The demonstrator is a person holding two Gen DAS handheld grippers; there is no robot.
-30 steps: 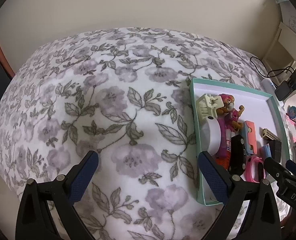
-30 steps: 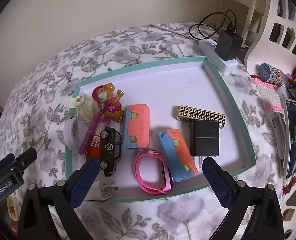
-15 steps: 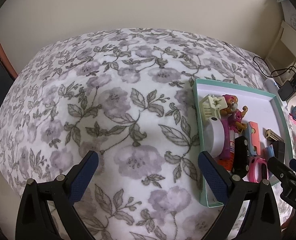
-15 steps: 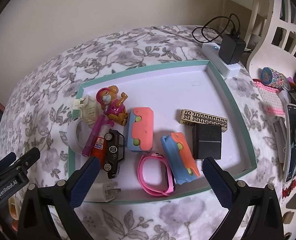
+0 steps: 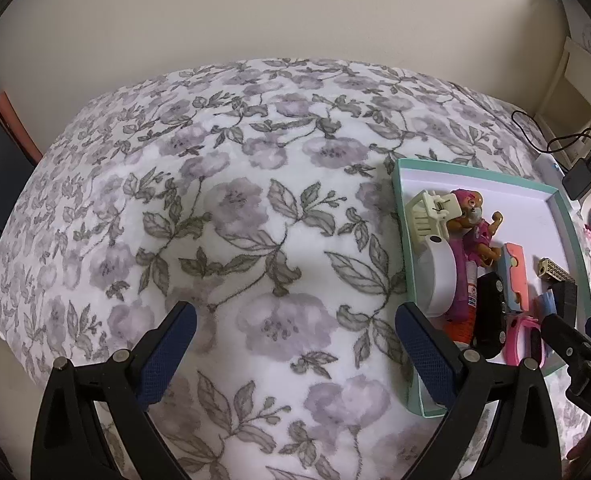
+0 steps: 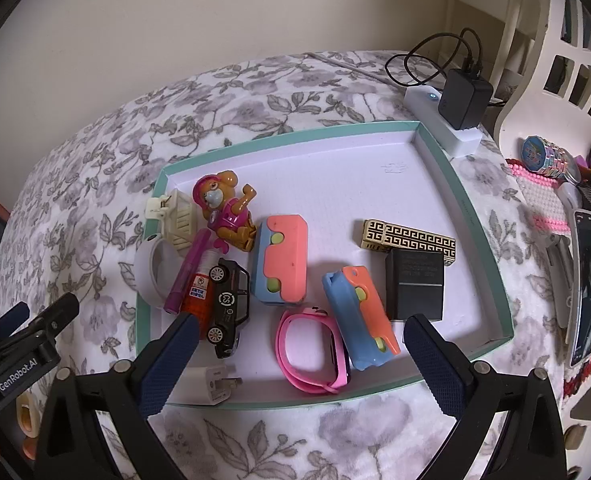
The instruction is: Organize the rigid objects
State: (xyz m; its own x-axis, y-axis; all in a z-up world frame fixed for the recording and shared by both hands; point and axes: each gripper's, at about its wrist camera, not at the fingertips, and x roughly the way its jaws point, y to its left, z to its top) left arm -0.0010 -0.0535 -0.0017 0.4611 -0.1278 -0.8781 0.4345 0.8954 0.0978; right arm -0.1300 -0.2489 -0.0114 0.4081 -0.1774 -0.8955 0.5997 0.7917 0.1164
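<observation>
A teal-rimmed white tray [image 6: 471, 216] lies on the floral cover. It holds a toy pup [image 6: 223, 212], a cream hair clip [image 6: 177, 216], a tape roll [image 6: 153, 276], a black toy car [image 6: 229, 306], two blue-and-orange blocks [image 6: 283, 260], a pink watch [image 6: 307, 354], a black adapter [image 6: 415, 284], a gold patterned bar [image 6: 409, 238] and a white plug [image 6: 213, 384]. My right gripper [image 6: 299, 334] hovers open over the tray's near edge. My left gripper [image 5: 295, 322] stands open above bare cover, left of the tray [image 5: 405, 240].
A white power strip with a black charger [image 6: 461, 98] sits behind the tray. A phone [image 6: 585, 280], pink beads [image 6: 543, 200] and clutter lie to the right. A white shelf unit [image 6: 555, 40] stands at the far right. The floral cover [image 5: 215, 200] spreads left.
Both grippers have drawn back a little, so the tray sits slightly farther away in each view. Nothing in the tray has moved, and both grippers stayed open.
</observation>
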